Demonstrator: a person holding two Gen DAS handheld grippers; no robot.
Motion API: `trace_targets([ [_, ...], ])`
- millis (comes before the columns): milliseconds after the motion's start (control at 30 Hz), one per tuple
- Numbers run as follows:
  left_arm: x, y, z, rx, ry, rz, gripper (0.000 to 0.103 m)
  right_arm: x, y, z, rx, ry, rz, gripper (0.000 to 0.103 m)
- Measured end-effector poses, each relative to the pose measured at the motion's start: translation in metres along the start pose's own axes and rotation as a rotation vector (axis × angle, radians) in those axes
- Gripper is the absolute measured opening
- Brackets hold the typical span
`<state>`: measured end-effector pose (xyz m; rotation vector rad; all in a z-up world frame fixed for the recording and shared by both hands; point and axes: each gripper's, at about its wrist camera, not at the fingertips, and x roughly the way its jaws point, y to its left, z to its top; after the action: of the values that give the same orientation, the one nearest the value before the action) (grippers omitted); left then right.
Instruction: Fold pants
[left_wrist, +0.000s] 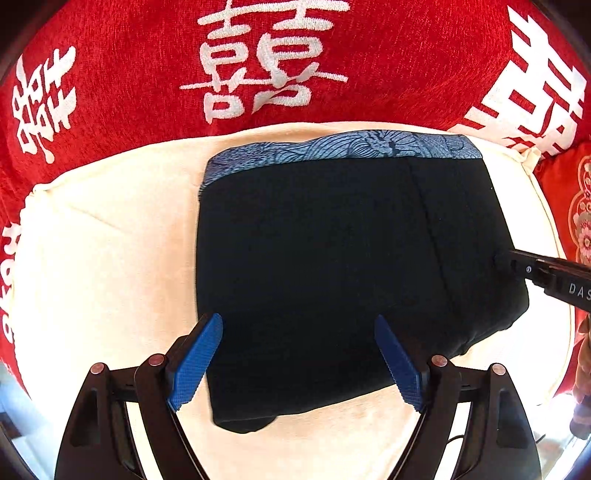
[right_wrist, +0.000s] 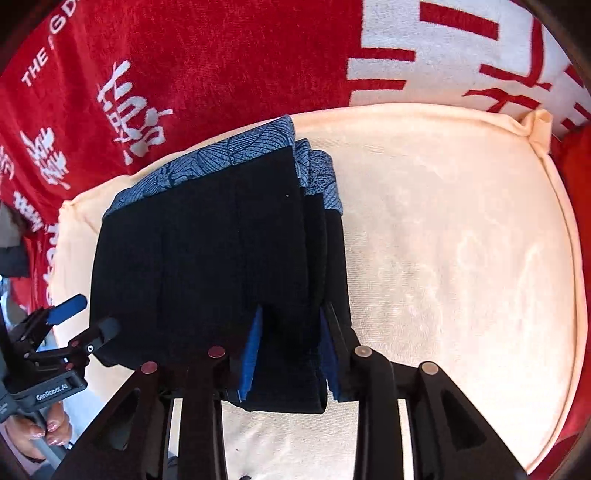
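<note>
Right gripper (right_wrist: 290, 347) fingers (right_wrist: 251, 350) clamp folded pants (right_wrist: 207, 258), waistband (right_wrist: 207, 158) pointing away.

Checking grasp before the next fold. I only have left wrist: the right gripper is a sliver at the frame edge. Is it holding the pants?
Observer: Yes. In the right wrist view the right gripper is closed on the near right edge of the folded black pants, with the fabric pinched between its blue pads.
Operator: One layer or the stack?
Observer: Several. That side shows stacked layers, and the blue patterned waistband edges are stepped at the far end.
Operator: Left gripper clear of the cloth?
Observer: From the right wrist view the left gripper is open at the pants' left edge; whether it touches the cloth I cannot tell.
</note>
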<state>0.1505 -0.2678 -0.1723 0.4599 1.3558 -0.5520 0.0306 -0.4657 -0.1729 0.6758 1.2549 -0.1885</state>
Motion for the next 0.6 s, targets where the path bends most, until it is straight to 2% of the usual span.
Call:
trace_targets([
  [100, -0.002, 0.009, -0.001, 0.019, 0.0, -0.012, 0.085, -0.003, -0.003, -0.005, 0.057, -0.013, -0.014, 0.036],
  [233, 0.0, 0.02, 0.001, 0.044, -0.001, -0.013, 0.085, -0.006, -0.01, -0.019, 0.112, -0.032, -0.034, 0.049],
  [367, 0.001, 0.035, 0.002, 0.028, -0.002, -0.031, 0.085, -0.011, -0.018, -0.029, 0.137, -0.046, -0.067, 0.059],
  [500, -0.004, 0.062, 0.005, -0.036, -0.022, -0.032, 0.085, -0.023, -0.034, -0.031, 0.186, -0.064, -0.101, 0.06],
  [600, -0.004, 0.083, 0.009, -0.081, -0.026, -0.009, 0.085, -0.038, -0.039, -0.028, 0.198, -0.076, -0.012, 0.06],
])
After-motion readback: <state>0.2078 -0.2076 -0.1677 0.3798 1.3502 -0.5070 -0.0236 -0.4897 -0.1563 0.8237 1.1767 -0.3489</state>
